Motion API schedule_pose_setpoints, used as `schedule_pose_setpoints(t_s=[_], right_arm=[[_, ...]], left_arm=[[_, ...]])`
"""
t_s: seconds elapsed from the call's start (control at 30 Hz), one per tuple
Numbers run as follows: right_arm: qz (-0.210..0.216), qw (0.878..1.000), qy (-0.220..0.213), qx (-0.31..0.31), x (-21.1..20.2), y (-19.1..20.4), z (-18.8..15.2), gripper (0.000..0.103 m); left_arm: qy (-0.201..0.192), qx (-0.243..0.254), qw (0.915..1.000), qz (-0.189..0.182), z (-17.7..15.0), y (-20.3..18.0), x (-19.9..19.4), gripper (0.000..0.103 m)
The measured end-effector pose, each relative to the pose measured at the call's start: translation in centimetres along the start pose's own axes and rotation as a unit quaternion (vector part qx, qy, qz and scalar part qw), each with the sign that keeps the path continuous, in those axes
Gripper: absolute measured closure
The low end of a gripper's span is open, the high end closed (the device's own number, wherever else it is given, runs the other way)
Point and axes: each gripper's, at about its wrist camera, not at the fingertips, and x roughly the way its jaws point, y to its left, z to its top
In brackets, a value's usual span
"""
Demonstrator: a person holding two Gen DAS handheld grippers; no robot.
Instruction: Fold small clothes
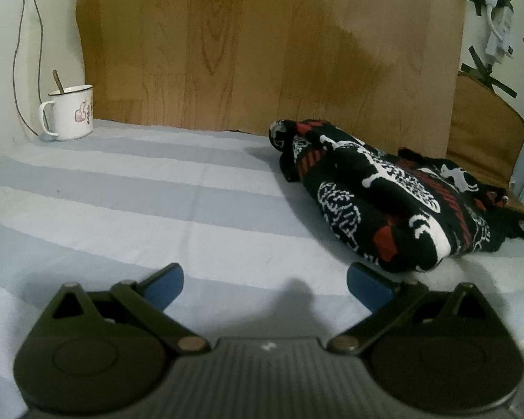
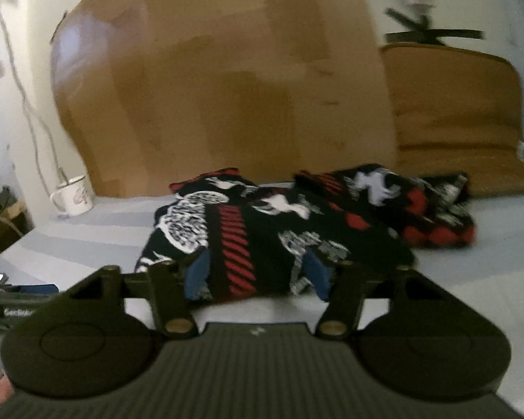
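A black garment with red and white patterns (image 1: 384, 192) lies bunched on the striped grey-and-white cloth surface (image 1: 157, 192), at the right of the left wrist view. My left gripper (image 1: 264, 288) is open and empty, its blue pads just left of and nearer than the garment. In the right wrist view the garment (image 2: 262, 230) lies straight ahead, and my right gripper (image 2: 258, 274) has its blue pads either side of a fold at the near edge. That view is blurred. A second bunched part of the garment (image 2: 419, 202) lies further right.
A white enamel mug (image 1: 70, 111) with a spoon stands at the far left corner; it also shows in the right wrist view (image 2: 74, 195). A wood-grain board (image 1: 262, 45) stands behind the surface. A brown cushion (image 2: 454, 122) leans at the right. A cable (image 1: 24, 52) hangs down the wall.
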Motion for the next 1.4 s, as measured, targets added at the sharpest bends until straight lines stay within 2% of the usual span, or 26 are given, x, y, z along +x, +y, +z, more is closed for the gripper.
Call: schedule_pose_setpoints(t_s=[0.03,0.13,0.2,0.27,0.33,0.37,0.4,0.47,0.5,0.63,0.7,0.83,0.9,1.03,1.1,1.17,1.23,1.27,1.3,1.37,1.4], right_arm=[[0.005,1.000,0.004,-0.005,0.8,0.0,0.6,0.029],[0.003,1.000,0.009,-0.026,3.4,-0.7,2.6,0.012],[-0.026,0.999,0.017,-0.034,5.4,-2.1,3.7,0.011],[-0.068,0.997,0.037,-0.013,7.8,-4.3,4.4,0.011],[-0.074,0.995,0.068,0.012,9.6,-6.1,4.4,0.012],[-0.061,0.994,0.088,0.020,10.2,-6.6,4.2,0.023],[-0.042,0.994,0.099,0.026,10.4,-6.6,4.0,0.057],[-0.034,0.995,0.092,0.011,9.4,-5.3,4.0,0.088],[-0.043,0.996,0.077,-0.019,8.5,-3.9,4.1,0.093],[-0.008,0.998,0.003,-0.067,3.6,-0.4,5.2,0.093],[0.026,0.997,-0.026,-0.067,0.7,0.6,6.1,0.093],[0.109,0.992,-0.041,-0.045,-2.8,1.6,7.0,0.094],[0.147,0.988,-0.028,-0.044,-4.2,2.1,6.4,0.095],[0.195,0.979,0.043,-0.041,-4.3,2.4,2.4,0.095],[0.182,0.977,0.092,-0.060,-3.4,2.9,-0.4,0.095],[0.158,0.977,0.117,-0.086,-3.1,3.5,-2.9,0.095],[0.148,0.976,0.120,-0.101,-3.5,3.6,-3.9,0.091],[0.148,0.978,0.112,-0.099,-4.2,3.3,-3.9,0.081],[0.151,0.979,0.100,-0.091,-4.8,2.9,-3.7,0.064],[0.148,0.984,0.067,-0.068,-6.3,1.9,-3.0,0.053],[0.143,0.986,0.058,-0.058,-6.5,1.1,-2.7,0.053]], left_arm=[[0.003,0.001,1.0000,0.000,0.0,0.0,0.1,0.000],[0.002,0.008,1.0000,-0.002,-0.1,-0.2,0.0,0.000],[-0.003,0.011,0.9999,-0.005,-0.1,-0.3,-0.2,0.000],[-0.005,0.012,0.9999,-0.008,-0.1,-0.3,-0.2,0.000],[-0.003,0.011,0.9999,-0.011,-0.1,-0.3,-0.2,0.000],[-0.002,0.010,0.9999,-0.012,-0.1,-0.2,-0.1,0.000],[-0.001,0.009,0.9999,-0.013,-0.1,-0.1,-0.1,0.000],[-0.001,0.004,0.9999,-0.015,-0.1,0.0,-0.1,0.000],[-0.001,0.002,0.9999,-0.015,-0.1,0.1,-0.1,0.000],[0.000,-0.003,0.9999,-0.014,0.0,0.1,-0.1,0.000],[-0.005,-0.004,0.9999,-0.013,0.0,0.1,-0.2,0.000],[-0.016,-0.009,0.9997,-0.016,0.0,0.4,-0.6,0.000],[-0.022,-0.016,0.9995,-0.018,0.0,0.6,-0.8,0.000],[-0.032,-0.039,0.9985,-0.021,0.2,1.5,-1.2,0.000],[-0.035,-0.058,0.9973,-0.027,0.3,2.2,-1.3,0.000],[-0.031,-0.074,0.9960,-0.038,0.3,2.8,-1.2,0.000],[-0.027,-0.081,0.9951,-0.052,0.4,3.1,-1.0,0.000],[-0.026,-0.080,0.9948,-0.058,0.5,3.1,-1.0,0.000],[-0.022,-0.077,0.9945,-0.068,0.5,3.0,-1.0,0.000],[-0.010,-0.076,0.9928,-0.092,0.9,2.7,-1.2,0.000],[-0.007,-0.079,0.9909,-0.109,1.4,2.6,-1.4,0.000]])
